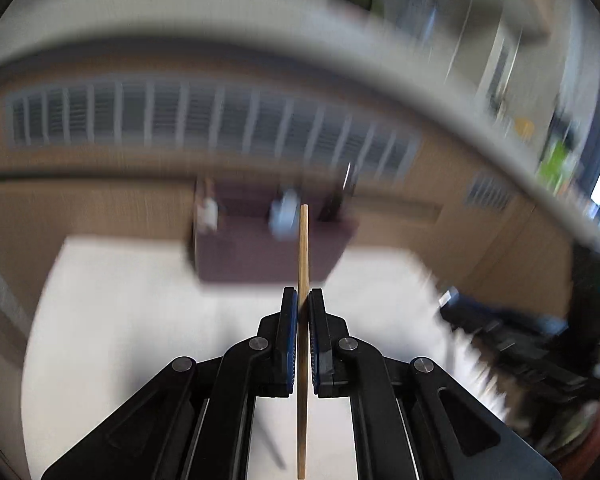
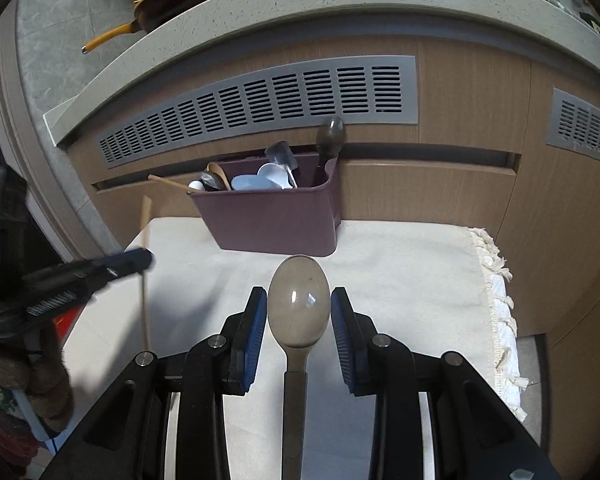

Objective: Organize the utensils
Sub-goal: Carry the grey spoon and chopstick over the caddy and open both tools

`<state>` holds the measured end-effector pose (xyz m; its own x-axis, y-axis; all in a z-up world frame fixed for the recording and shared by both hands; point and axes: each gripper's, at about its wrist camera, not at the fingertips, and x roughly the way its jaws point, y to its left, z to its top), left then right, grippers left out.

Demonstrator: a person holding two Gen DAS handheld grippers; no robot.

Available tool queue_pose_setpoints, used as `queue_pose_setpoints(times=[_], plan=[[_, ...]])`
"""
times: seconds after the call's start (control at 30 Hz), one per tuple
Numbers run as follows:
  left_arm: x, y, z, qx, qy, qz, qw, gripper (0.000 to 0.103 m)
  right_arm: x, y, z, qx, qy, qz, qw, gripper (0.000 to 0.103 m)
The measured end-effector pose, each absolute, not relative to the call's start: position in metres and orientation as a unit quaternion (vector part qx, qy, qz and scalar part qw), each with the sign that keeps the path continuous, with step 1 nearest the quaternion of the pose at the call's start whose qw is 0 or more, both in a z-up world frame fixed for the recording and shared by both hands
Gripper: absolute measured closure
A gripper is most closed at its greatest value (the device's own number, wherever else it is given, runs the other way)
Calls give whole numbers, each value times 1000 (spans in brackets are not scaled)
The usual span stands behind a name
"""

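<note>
Gripping one chopstick [image 1: 303, 248] left, one spoon [image 2: 299, 308] right

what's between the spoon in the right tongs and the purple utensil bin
Nothing: only bare white cloth lies between the spoon and the purple bin, as the right wrist view shows.

Left wrist view motion-blurred: maroon plastic utensil bin [image 1: 268, 240] contents unreadable. Thin wooden chopstick [image 1: 302, 360] cut off at bottom edge. Translucent grey spoon [image 2: 299, 312] handle cut off likewise.
</note>
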<state>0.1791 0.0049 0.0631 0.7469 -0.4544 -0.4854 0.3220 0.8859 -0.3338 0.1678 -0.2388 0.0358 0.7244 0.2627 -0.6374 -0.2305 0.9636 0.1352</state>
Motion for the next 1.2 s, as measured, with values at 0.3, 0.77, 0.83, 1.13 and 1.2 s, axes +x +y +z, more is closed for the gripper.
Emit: queue_pose_setpoints(times=[0.3,0.77,0.83,1.13,1.2], plan=[[152,25,183,-115,-23,-150,982,97,152,-243,200,44,35,118,991,73],[247,13,106,-145,-7,-111,983,97,247,-216,143,29,13,142,989,73],[254,14,98,-150,-12,-102,983,97,259,-210,133,15,10,145,989,73],[264,2,61,-112,-47,-75,990,97,290,-194,93,-7,11,132,991,73],[268,-1,57,-110,-44,-80,990,97,293,-191,85,-9,9,132,991,73]])
